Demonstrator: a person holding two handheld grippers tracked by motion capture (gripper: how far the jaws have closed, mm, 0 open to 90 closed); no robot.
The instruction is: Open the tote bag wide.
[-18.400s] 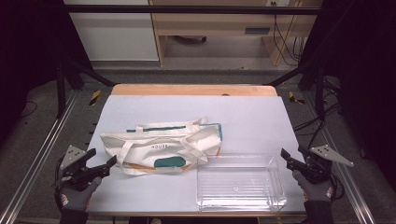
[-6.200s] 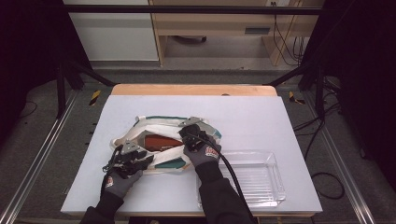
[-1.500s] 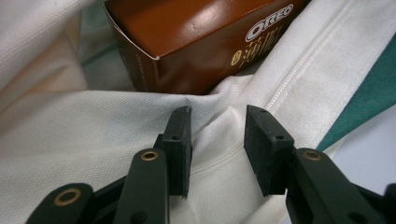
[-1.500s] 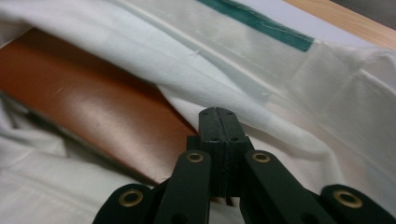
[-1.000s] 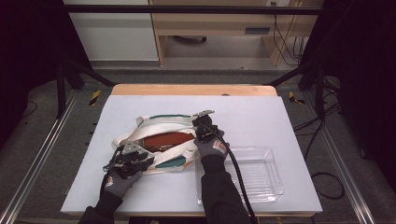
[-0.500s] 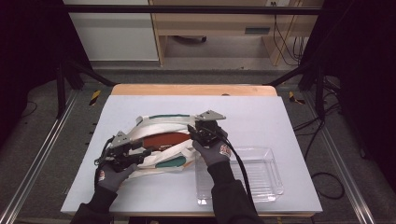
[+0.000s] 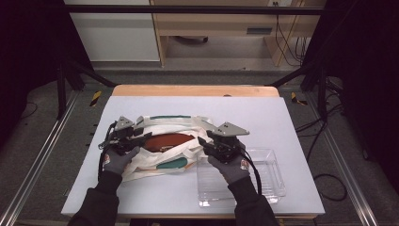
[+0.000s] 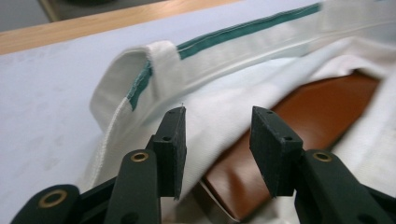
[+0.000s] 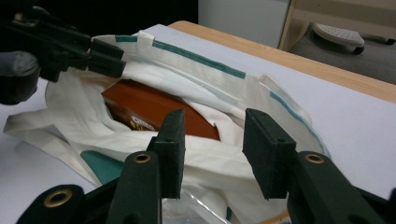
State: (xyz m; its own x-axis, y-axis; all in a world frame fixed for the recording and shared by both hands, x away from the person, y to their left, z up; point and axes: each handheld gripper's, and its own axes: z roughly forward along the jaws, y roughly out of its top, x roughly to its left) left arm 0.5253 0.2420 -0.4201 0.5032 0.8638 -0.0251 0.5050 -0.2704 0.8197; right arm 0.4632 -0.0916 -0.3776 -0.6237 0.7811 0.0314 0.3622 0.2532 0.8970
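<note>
Both grippers released: brown packet (image 7: 168, 141) lies lengthwise in tote bag (image 7: 164, 123) between left gripper (image 7: 141, 137) and right gripper (image 7: 203, 142), nearer the left.

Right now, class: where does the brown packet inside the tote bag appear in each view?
High view: brown packet left of centre, in the bag's mouth.
Left gripper view: right, behind the jaws.
Right gripper view: left of centre.
Shared landmark: the bag's green-striped strap.
</note>
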